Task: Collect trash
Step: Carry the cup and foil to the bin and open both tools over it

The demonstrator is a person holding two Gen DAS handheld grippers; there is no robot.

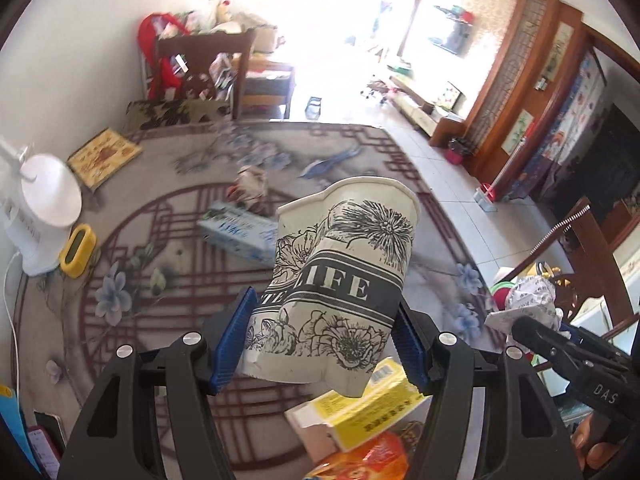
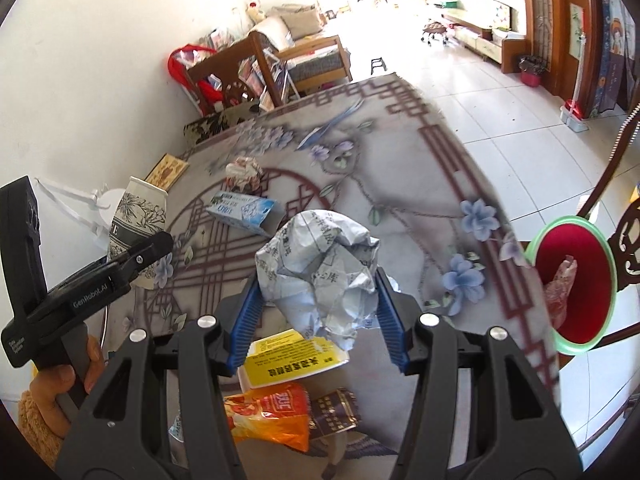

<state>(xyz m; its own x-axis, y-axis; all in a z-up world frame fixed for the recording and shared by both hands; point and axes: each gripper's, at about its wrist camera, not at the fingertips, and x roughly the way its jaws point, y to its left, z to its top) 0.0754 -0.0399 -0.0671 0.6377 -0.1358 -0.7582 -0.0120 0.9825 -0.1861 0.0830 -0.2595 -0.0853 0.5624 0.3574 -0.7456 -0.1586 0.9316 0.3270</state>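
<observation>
While the left gripper clamps its ribbed blue pads against the sides of a paper cup, the cup's thin wall is dented and its rim bent out of round — black line-drawn flowers and a dark band of lettering wrap its off-white surface. It hangs above the table, clear of the cloth, a smooth grey sheet printed with maroon lattice and pale blue blossoms. The right gripper is closed on a crumpled paper ball, white, sharply creased, with small printed characters. Below both lie a flattened yellow carton, a glossy orange wrapper and a dark brown box. Farther across the cloth sit a blue-and-white carton on its side and another wad of paper. Off the table's right edge stands a round bin — green rim, red liner — with a crinkled pinkish scrap inside
</observation>
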